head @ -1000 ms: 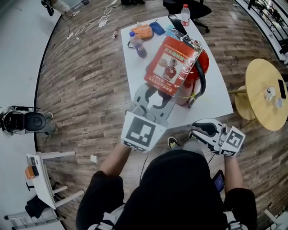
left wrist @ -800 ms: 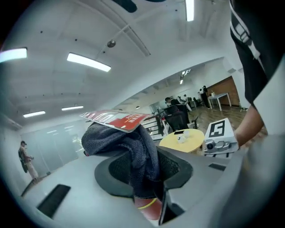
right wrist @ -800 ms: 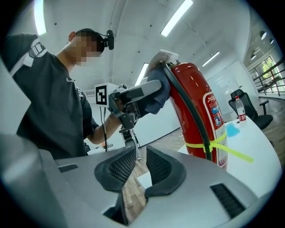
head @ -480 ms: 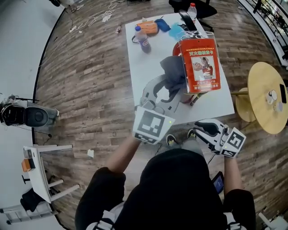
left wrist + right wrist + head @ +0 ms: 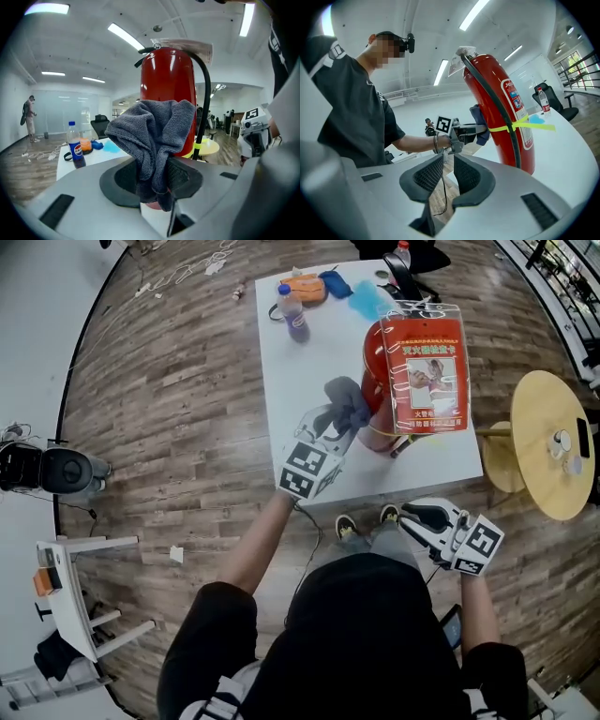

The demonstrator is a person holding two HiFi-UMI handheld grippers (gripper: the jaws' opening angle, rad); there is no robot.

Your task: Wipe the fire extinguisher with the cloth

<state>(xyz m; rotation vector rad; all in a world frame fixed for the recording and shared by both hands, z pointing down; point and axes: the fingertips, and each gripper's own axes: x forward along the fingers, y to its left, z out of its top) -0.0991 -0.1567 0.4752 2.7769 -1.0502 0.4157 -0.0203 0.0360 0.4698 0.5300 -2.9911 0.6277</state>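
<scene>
On the table (image 5: 300, 381) the extinguisher (image 5: 375, 376) stands upright, so my left gripper (image 5: 339, 420), clamped on the bunched cloth (image 5: 345, 399), brings it to the red left side for wiping. My right gripper (image 5: 415, 514) hangs off the near edge, out of the way, jaws slightly apart and empty.

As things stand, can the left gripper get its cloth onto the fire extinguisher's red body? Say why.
Probably yes: the left gripper is shut on the cloth right beside the fire extinguisher, nothing stands between them.
</scene>
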